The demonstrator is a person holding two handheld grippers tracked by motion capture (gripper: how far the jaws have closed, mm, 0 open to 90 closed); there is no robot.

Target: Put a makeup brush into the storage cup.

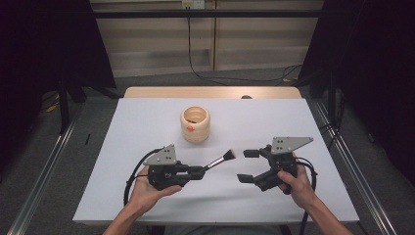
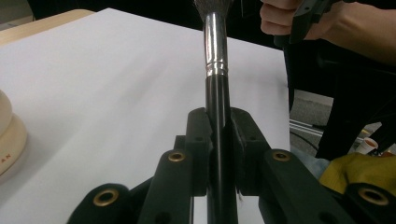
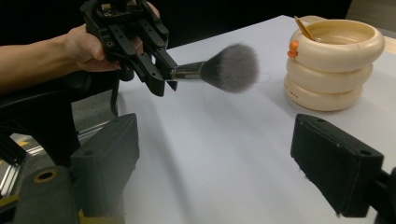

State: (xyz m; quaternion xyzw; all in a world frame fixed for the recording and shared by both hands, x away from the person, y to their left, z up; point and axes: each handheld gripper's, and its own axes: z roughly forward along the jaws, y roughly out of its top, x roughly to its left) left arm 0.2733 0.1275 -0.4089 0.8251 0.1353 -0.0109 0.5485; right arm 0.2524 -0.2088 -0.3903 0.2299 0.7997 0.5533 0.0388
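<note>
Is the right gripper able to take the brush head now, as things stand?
Probably yes: the right gripper stands open, facing the brush held in the left gripper, with bare table between.

I see a white table top (image 1: 293, 196) over a wooden table (image 1: 210, 92), whose far edge shows bare. Grey carpet floor (image 1: 93, 132) surrounds it. Black curtains (image 1: 372, 58) hang left and right. The far wall (image 1: 156, 44) is pale panelling; a black cable (image 1: 195, 73) trails down it onto the floor. Metal rails (image 1: 39, 176) flank both sides.
</note>
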